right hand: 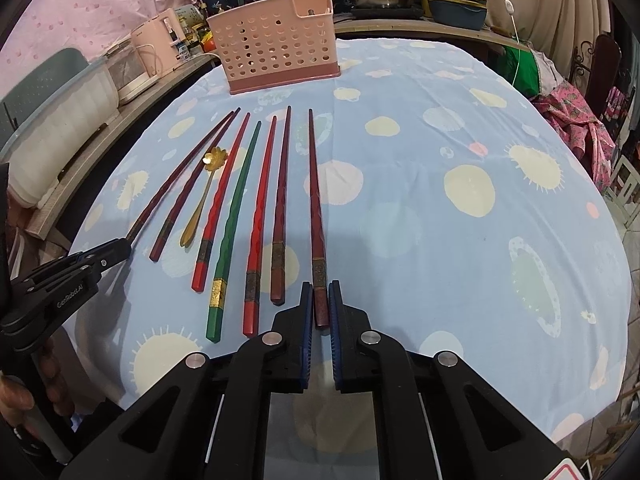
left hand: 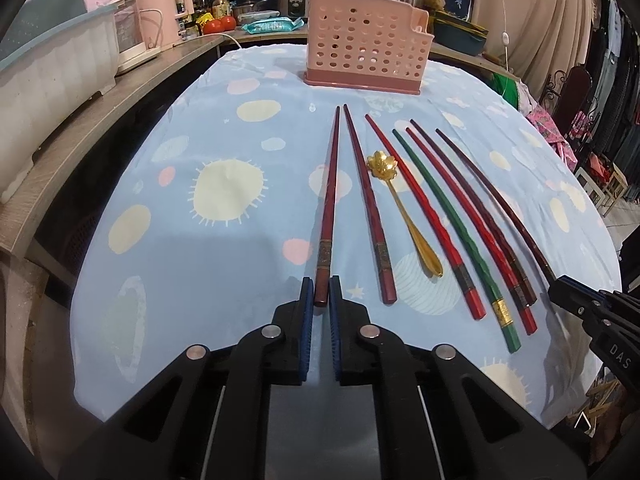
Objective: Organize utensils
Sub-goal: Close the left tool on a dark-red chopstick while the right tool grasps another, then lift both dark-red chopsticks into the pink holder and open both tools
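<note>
A: Each tool clenches one outer chopstick's thick end: left tool the leftmost chopstick, right tool the rightmost chopstick.

B: The others lie between, basket beyond. Held so near the end, either could swing and slip.

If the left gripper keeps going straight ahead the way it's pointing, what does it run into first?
The left gripper already straddles the butt end of the leftmost chopstick, so it would slide along that. Beyond its tip, roughly in line, stands the pink basket.
</note>
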`<state>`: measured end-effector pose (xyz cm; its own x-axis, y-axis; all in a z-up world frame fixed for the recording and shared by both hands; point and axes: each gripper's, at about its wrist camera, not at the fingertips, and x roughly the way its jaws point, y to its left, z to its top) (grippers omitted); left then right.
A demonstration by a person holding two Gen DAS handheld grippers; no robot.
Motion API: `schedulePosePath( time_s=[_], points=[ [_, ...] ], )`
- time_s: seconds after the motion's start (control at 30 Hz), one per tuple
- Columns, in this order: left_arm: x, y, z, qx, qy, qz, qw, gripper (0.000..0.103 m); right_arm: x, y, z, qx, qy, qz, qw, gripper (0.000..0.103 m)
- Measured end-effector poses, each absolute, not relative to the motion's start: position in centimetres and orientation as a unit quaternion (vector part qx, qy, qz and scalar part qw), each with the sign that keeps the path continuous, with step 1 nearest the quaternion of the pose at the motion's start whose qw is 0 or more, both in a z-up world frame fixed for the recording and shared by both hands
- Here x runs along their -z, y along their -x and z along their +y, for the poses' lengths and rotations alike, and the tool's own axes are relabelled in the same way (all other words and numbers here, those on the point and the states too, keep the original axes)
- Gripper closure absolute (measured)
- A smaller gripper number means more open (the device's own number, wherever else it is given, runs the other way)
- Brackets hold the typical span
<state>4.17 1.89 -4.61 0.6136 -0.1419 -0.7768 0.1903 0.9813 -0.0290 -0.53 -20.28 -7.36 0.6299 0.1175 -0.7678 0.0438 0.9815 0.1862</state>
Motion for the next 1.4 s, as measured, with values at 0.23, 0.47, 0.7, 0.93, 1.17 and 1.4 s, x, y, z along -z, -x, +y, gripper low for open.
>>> schedulePosePath(
  time_s=[0.23,0.47,0.7,0.93,1.17,1.4],
  points=[
    [2.0,-4.0,1.8,0.101,-0.017,0.411,0.906,0.096,4.6,0.5,-20.9,-0.024,-0.101,0.399,0.911,0.096],
    [-1.3,-4.6,1.7,0.107,-0.007,0.383,0.918,0.096,1.4,0.0,-21.6,-0.024,-0.102,0.361,0.927,0.096],
    [-4.9,-6.2,2.0,0.106,0.005,0.349,0.931,0.096,-1.7,-1.4,-23.0,-0.02,-0.11,0.322,0.94,0.096],
    [-8.9,-8.8,2.0,0.101,0.012,0.307,0.946,0.096,-5.3,-3.7,-24.2,-0.016,-0.108,0.276,0.955,0.096],
    [-12.3,-12.0,1.6,0.093,0.013,0.27,0.958,0.096,-8.4,-6.5,-25.2,-0.02,-0.113,0.245,0.963,0.096],
    [-16.1,-14.8,1.8,0.09,0.021,0.234,0.968,0.096,-11.5,-9.6,-25.9,-0.033,-0.119,0.221,0.967,0.096]
  ],
)
